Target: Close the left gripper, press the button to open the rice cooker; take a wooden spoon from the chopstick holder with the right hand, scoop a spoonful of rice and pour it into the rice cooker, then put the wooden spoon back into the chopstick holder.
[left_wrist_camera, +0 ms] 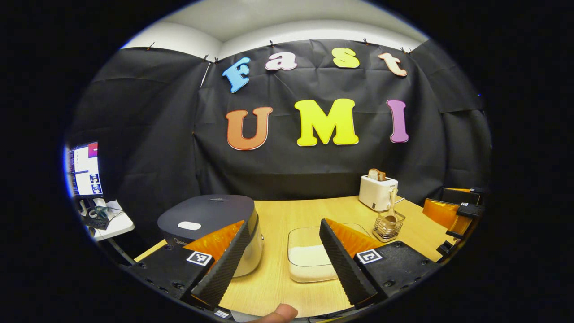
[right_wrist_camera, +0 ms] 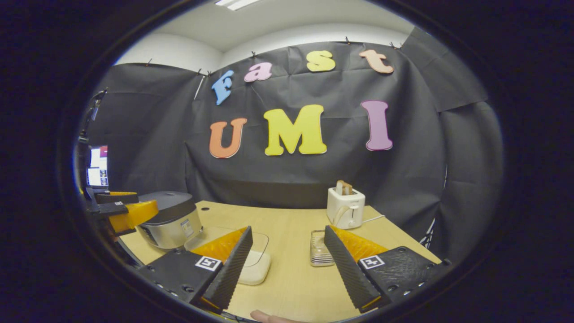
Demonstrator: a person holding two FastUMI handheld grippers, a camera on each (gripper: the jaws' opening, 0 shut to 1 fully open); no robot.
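My left finger point(left_wrist_camera: 224, 260) covers the rice cooker's point(left_wrist_camera: 210, 215) front right, and my right finger point(left_wrist_camera: 345, 260) hides a corner of the rice tray point(left_wrist_camera: 309, 258). In the right gripper view, my finger point(right_wrist_camera: 347, 264) masks the chopstick holder's point(right_wrist_camera: 319, 249) right side. The monitor point(left_wrist_camera: 85, 169) is too small to make out.

Toaster point(left_wrist_camera: 377, 192) with bread point(left_wrist_camera: 376, 174); monitor point(left_wrist_camera: 85, 169)
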